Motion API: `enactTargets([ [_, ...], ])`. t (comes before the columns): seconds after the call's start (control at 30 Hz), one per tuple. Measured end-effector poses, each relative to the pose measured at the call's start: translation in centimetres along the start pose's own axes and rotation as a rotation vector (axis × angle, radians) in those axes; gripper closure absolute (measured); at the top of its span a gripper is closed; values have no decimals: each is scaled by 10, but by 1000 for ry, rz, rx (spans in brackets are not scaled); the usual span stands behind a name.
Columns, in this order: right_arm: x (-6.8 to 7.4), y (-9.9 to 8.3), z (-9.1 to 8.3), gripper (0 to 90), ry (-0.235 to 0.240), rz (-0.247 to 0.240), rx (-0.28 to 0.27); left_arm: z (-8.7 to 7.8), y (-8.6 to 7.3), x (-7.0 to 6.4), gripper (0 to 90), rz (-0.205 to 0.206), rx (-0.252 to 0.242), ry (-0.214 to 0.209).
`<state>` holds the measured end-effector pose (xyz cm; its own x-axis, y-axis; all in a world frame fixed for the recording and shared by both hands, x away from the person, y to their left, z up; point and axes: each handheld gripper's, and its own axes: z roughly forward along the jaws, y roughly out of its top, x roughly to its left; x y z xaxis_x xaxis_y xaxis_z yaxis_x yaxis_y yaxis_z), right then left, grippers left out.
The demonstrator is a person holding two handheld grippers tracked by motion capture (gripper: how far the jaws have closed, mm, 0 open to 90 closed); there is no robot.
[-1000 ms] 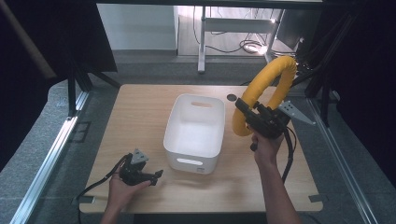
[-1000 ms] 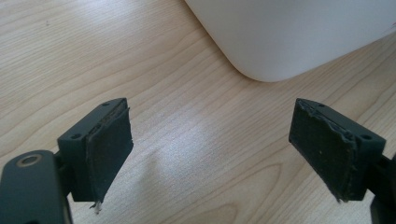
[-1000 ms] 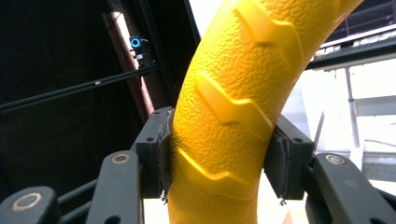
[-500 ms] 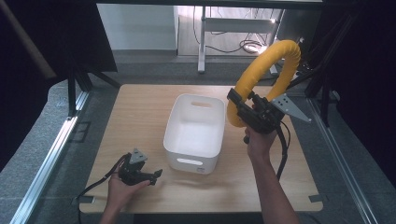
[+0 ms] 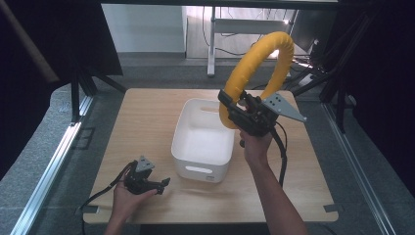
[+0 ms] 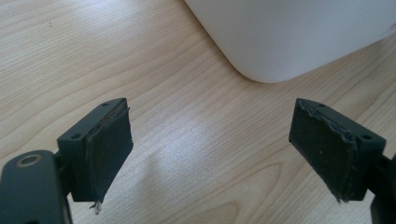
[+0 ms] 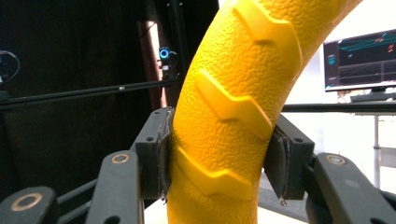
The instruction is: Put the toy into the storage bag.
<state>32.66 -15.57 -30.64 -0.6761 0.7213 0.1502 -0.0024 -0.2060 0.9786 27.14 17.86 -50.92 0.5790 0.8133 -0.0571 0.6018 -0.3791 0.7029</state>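
The left gripper rests low on the pale wooden table, jaws wide apart, beside the white plastic bin. The right gripper is raised over the bin's right rim, jaws clamped on the ridged yellow foam ring, which stands upright.

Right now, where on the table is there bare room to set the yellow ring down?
The white bin is empty inside. Bare wood lies left of it to the table edge, and right of it, past the right gripper that holds the yellow ring aloft. It is tighter at the near left corner, where the left gripper rests open beside the bin.
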Motion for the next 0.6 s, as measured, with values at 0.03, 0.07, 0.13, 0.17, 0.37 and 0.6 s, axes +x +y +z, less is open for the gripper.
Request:
enactTargets([
  [0.03, 1, -1, 2, 483, 4, 3, 5, 0, 0, 0, 135, 2, 1, 1],
  [0.07, 1, -1, 2, 483, 4, 3, 5, 0, 0, 0, 135, 2, 1, 1],
  [0.13, 3, -2, 6, 483, 16, 9, 13, 0, 0, 0, 134, 3, 3, 2],
  [0.17, 4, -2, 7, 483, 18, 9, 14, 0, 0, 1, 134, 3, 4, 3],
  [0.37, 16, -6, 18, 483, 49, 9, 21, 0, 0, 0, 134, 1, 2, 3],
  [0.6, 27, -12, 28, 483, 75, 12, 29, 0, 0, 0, 133, 0, 3, 4],
])
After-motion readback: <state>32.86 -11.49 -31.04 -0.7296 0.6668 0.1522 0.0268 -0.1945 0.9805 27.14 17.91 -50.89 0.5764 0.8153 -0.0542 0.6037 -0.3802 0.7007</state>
